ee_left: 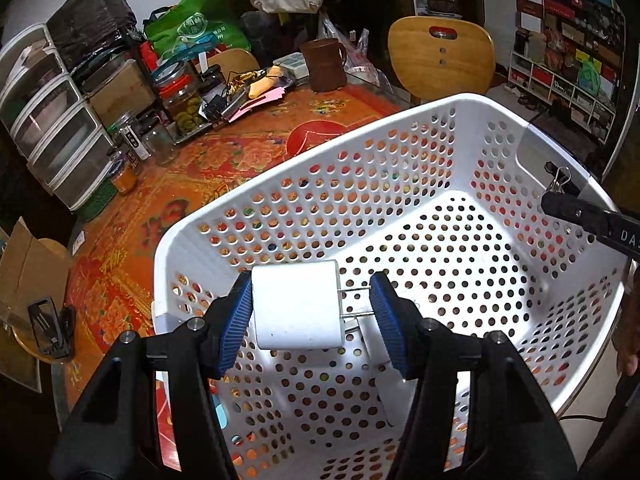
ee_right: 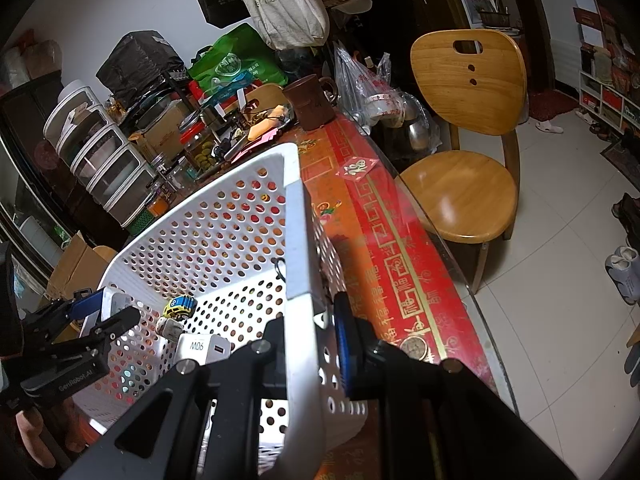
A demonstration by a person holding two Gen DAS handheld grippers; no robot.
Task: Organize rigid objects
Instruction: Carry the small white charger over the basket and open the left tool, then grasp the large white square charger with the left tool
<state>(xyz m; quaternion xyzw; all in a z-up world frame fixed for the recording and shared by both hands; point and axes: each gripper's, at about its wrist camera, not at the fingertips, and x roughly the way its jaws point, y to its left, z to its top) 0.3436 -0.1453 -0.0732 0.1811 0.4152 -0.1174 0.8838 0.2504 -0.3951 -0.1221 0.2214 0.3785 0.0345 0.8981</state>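
My left gripper (ee_left: 312, 316) is shut on a white plug charger (ee_left: 298, 306), its left pad on the body and its right pad on the two metal prongs, held inside the white perforated basket (ee_left: 400, 128). My right gripper (ee_right: 310, 344) is shut on the basket's right rim (ee_right: 298, 240), one finger inside and one outside. In the right wrist view the basket holds a white 90W charger (ee_right: 204, 349), a small yellow and blue toy car (ee_right: 180, 306) and a small whitish object (ee_right: 168, 326). The left gripper (ee_right: 102, 312) shows there at the far left with the charger.
The basket stands on a red and orange patterned tablecloth (ee_left: 140, 216). Jars (ee_left: 182, 100), a brown mug (ee_left: 324, 64), stacked drawers (ee_left: 52, 120) and bags crowd the table's far side. A wooden chair (ee_right: 468, 128) stands beyond the table edge. A binder clip (ee_left: 558, 178) sits on the basket rim.
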